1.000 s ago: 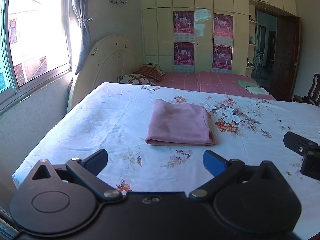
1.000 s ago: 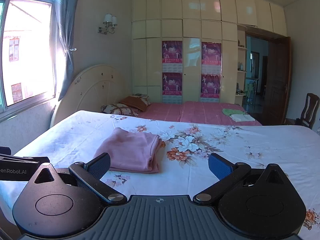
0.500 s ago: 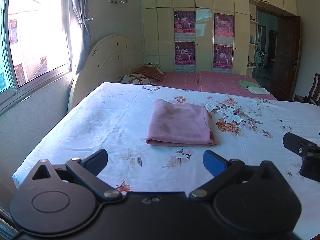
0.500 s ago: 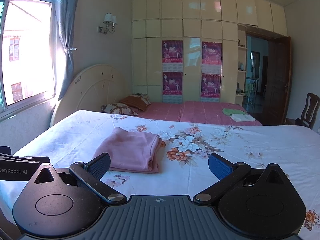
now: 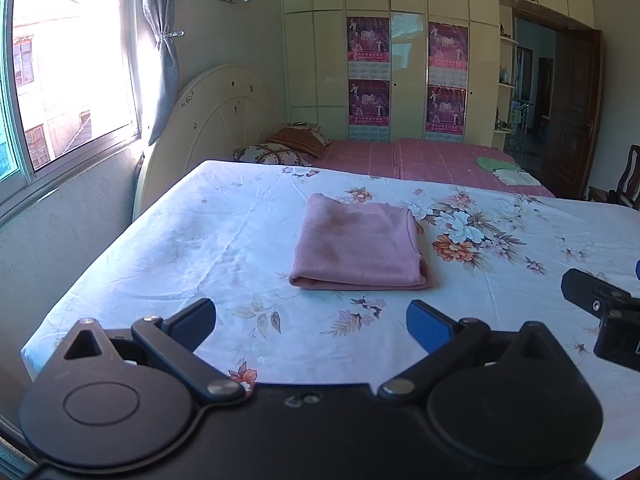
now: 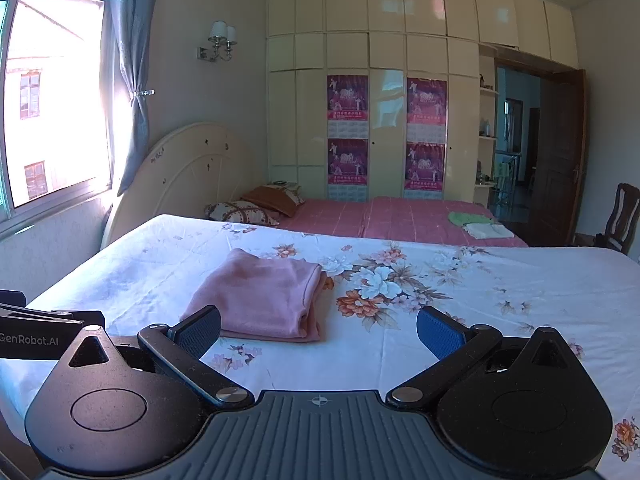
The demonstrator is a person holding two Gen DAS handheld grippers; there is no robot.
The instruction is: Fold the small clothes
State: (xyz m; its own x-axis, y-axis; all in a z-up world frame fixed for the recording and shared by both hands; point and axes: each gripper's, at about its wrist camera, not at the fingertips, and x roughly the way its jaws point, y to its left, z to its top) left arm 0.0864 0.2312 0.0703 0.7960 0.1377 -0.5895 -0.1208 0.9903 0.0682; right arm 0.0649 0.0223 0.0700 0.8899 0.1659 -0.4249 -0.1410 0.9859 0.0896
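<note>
Bedsheet (image 5: 208, 240) scene unchanged over the last second, pink cloth (image 5: 358, 244) lying folded ahead of left gripper (image 5: 311, 318) and ahead-left of right gripper (image 6: 319, 330), both spread apart, empty, holding back, so fold looks finished

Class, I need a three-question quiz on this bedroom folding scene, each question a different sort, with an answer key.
1. True or false: the pink garment lies folded on the floral sheet.
2. Multiple choice: the left gripper is A) shut on the garment, B) open and empty, C) out of view.
3. Fill in: in the right wrist view, the garment lies ahead and to the ____ of the right gripper.

Key: 1 true; 2 B; 3 left.
</note>
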